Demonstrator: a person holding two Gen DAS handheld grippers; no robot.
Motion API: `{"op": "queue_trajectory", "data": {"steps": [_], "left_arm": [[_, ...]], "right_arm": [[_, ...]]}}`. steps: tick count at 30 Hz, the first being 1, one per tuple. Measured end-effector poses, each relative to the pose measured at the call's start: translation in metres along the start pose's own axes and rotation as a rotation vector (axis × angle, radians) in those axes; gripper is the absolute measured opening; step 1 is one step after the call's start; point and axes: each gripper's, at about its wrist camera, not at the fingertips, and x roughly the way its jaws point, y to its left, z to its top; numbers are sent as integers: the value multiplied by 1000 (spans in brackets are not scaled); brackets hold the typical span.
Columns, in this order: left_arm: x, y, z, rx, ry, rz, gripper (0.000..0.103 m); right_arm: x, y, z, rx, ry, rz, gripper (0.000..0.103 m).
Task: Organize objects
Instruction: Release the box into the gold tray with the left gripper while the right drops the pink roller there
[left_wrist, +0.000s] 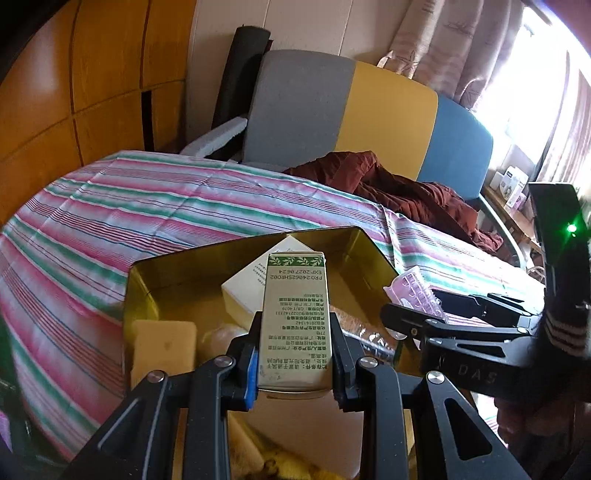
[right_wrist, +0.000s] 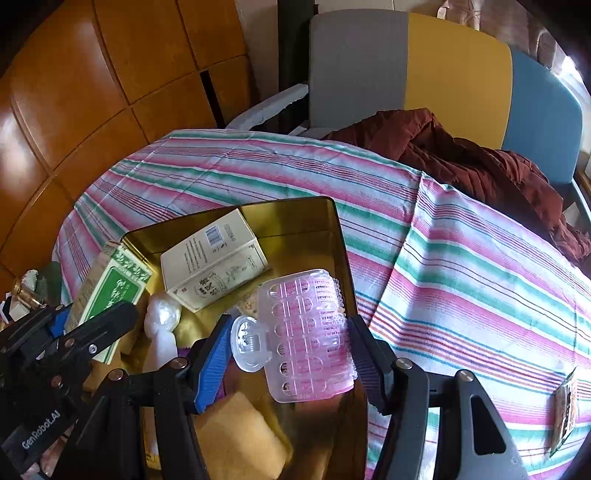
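My left gripper (left_wrist: 295, 350) is shut on a green-and-cream carton (left_wrist: 293, 314), held over the gold tin tray (left_wrist: 207, 254); the carton also shows in the right wrist view (right_wrist: 110, 291). My right gripper (right_wrist: 288, 354) holds a clear pink hair roller (right_wrist: 308, 332) between its pads over the tray's right wall (right_wrist: 341, 240); the roller also shows in the left wrist view (left_wrist: 413, 291). In the tray lie a cream box (right_wrist: 212, 258), a yellow sponge (right_wrist: 236, 435) and a white plastic figure (right_wrist: 162, 325).
The tray sits on a striped cloth (right_wrist: 461, 277) over a table. A dark red garment (right_wrist: 461, 155) lies at the far edge before a grey, yellow and blue chair (right_wrist: 424, 62). A small packet (right_wrist: 563, 413) lies at the right. Wooden panels (right_wrist: 92, 74) stand at the left.
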Motion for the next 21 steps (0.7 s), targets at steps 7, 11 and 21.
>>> {"op": "queue_trajectory", "data": {"steps": [7,11,21], "left_arm": [[22,0,7,-10,41,-15,30],[32,4,4,-29,84,-38,29],[25,2,-2,-9,53,22,51]], "right_arm": [[15,9,10,-22,5,-8,63],[18,5,7,-12,15,2,63],[18,-1,8,21,8,-10,63]]}}
